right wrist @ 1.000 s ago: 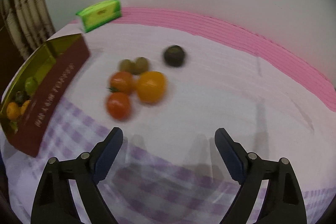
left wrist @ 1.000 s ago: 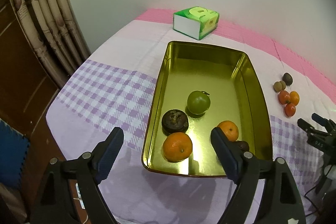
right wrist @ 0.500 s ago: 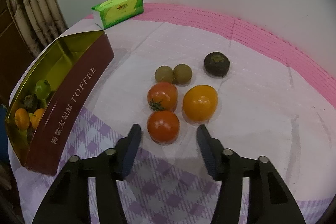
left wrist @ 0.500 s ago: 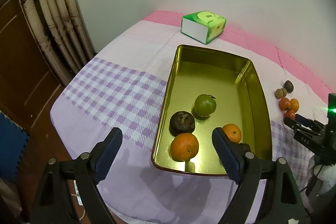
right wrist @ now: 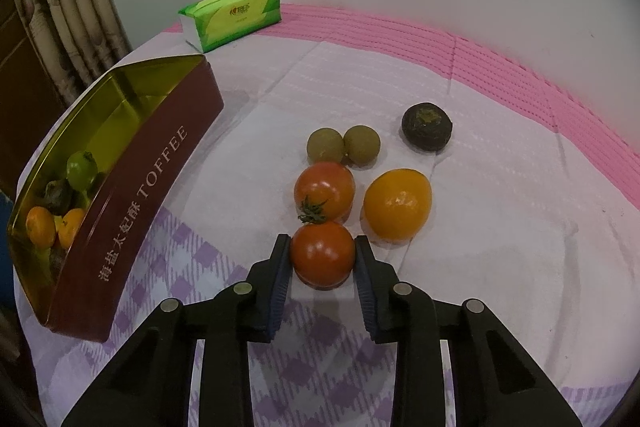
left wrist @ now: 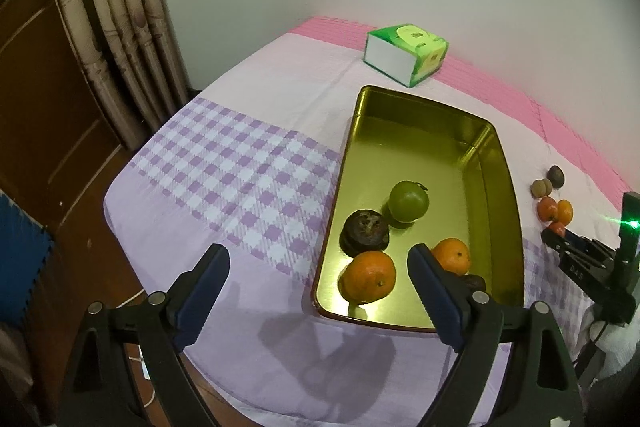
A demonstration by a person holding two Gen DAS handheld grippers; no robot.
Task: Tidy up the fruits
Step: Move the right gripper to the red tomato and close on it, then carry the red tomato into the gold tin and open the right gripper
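A: right gripper (right wrist: 322,255) was wide apart over bare cloth a second ago. Now its jaws have just closed onto the near tomato (right wrist: 322,253), pads pressed on both flanks.

B: lifted?

A: doesn't look like it. Tomato sits low against the tablecloth (right wrist: 500,227), though its underside is hidden, so can't say for sure. Second tomato (right wrist: 325,190) is touching or nearly touching right behind it, stem toward the grasp. Could get nudged on lift.

B: left side?

A: left gripper (left wrist: 318,277) spread, nothing between the jaws, hanging at the near end of the toffee tin (left wrist: 424,99). Jaws have widened slightly, otherwise idle.

B: progress?

A: tin holds a green fruit (left wrist: 409,201), a dark one (left wrist: 365,231), two oranges (left wrist: 368,277). Outside the tin: two tomatoes, the yellow fruit (right wrist: 397,203), two small brown ones (right wrist: 343,146), one dark one (right wrist: 426,126). Roughly halfway; next is carrying this tomato to the tin.
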